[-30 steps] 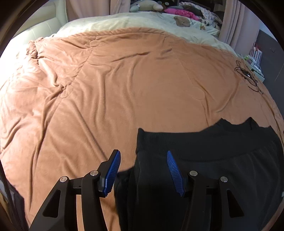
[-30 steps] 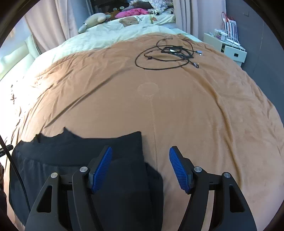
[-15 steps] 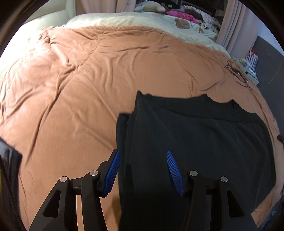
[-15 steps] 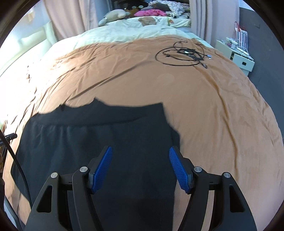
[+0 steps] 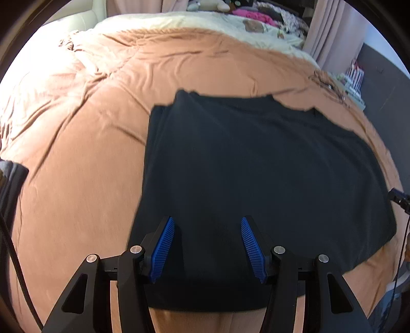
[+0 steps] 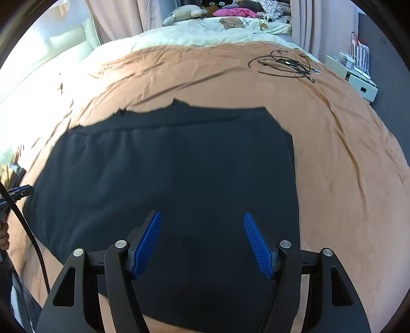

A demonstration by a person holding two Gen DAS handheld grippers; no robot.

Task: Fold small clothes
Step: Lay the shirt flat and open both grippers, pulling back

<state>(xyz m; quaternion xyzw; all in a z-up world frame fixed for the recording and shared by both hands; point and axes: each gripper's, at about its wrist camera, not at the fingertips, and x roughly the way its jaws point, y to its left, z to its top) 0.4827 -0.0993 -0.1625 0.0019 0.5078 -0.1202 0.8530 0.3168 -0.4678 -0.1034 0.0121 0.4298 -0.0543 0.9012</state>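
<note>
A black garment (image 5: 256, 174) lies spread flat on the brown bedspread (image 5: 77, 128), its waistband edge at the far side. My left gripper (image 5: 207, 225) hovers open over the garment's near left part, with nothing between its blue pads (image 5: 164, 246). In the right wrist view the same black garment (image 6: 179, 166) fills the middle. My right gripper (image 6: 202, 220) stands open above the garment's near right part, pads (image 6: 258, 246) empty. The garment's near hem shows just below both sets of fingers.
A tangle of black cables (image 6: 284, 64) lies on the bedspread at the far right. Cream bedding with soft toys and pink clothes (image 6: 230, 15) is at the back. A white bedside unit (image 6: 358, 76) stands off the right edge. A dark cable (image 6: 23, 210) hangs at left.
Both grippers have drawn back toward the near edge of the bed, so the whole black garment has come into view ahead of them. Jaw openings look unchanged.
</note>
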